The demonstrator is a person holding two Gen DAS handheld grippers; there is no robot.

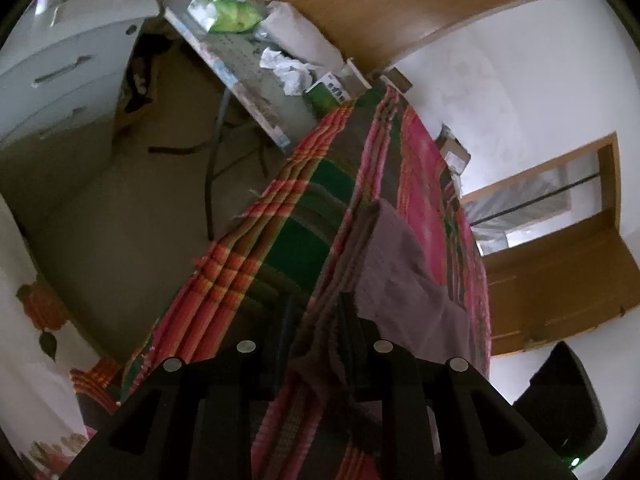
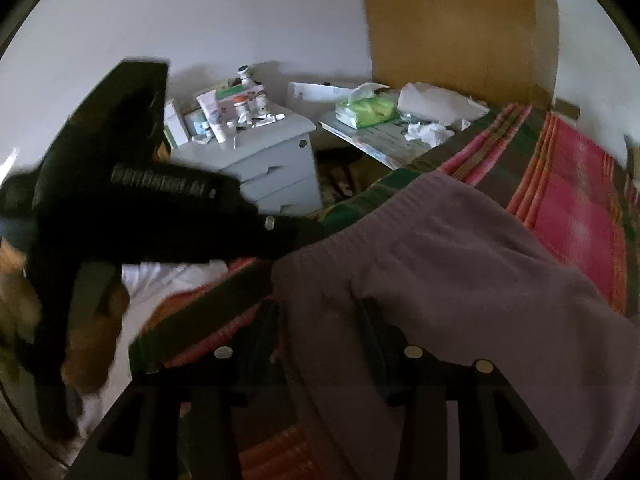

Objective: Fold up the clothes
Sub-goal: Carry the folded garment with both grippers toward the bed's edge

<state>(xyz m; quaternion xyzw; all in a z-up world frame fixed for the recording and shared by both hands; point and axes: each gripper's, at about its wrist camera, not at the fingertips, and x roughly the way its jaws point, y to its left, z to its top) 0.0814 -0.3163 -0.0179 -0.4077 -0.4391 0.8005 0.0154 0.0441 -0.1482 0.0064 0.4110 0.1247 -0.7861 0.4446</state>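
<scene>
White walls (image 2: 120, 20) all round, dimly lit. Wooden door (image 2: 452, 24) at 12 o'clock in the right wrist view. Pale drawer cabinet (image 2: 276, 160) at 10 o'clock, cluttered on top. Wood-framed window (image 1: 560, 188) at 3 o'clock in the left wrist view; dull brown floor (image 1: 100, 208) at 9.

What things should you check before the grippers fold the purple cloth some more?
1. Left gripper shut on the purple cloth: ok, fabric is bunched between its fingers.
2. Right gripper shut on the purple cloth: ok, cloth drapes over and between its fingers.
3. Only the purple cloth pinched, not the striped bedsheet too: cannot tell, striped fabric lies right at the left fingers.
4. Cloth flat, without wrinkles: not ok, it is bunched near both grippers.
5. Room on the bedsheet to lay it down: ok, bare pink area ahead.
</scene>
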